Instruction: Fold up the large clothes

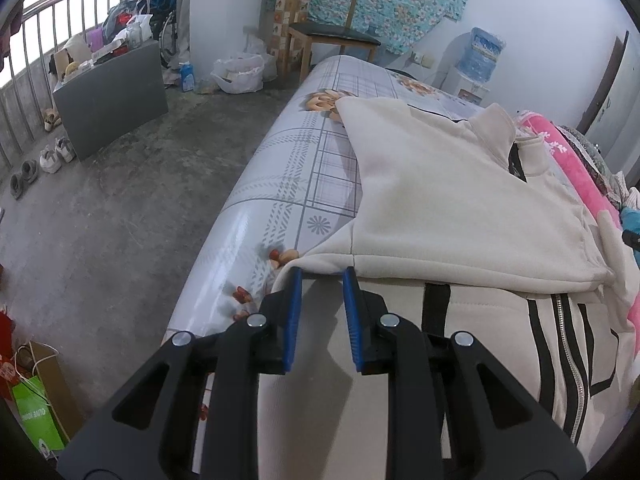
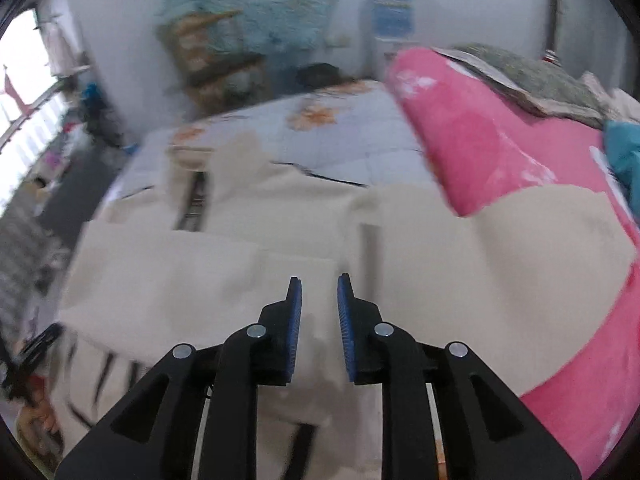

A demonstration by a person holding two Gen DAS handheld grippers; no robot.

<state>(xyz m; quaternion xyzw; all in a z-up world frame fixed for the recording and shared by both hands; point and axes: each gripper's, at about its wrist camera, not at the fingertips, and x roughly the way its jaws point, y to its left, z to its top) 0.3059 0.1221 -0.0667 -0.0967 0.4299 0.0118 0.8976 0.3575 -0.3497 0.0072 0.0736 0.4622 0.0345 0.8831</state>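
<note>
Cream jacket (image 1: 460, 208) lies spread just beyond the open left hand-held gripper (image 1: 322, 276).

My left gripper (image 1: 322, 274): matte black linkage arms, ribbed blue pads (image 1: 295, 312) inside each finger, four silver pivot screws behind them. My right gripper (image 2: 318, 284): identical black arms, blue pads, silver screws.

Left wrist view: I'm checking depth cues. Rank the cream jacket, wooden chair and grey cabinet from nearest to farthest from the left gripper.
1. Cream jacket, on the table, its edge at the left gripper tips.
2. Grey cabinet, across the floor, far left.
3. Wooden chair, beyond the table's far end.
</note>
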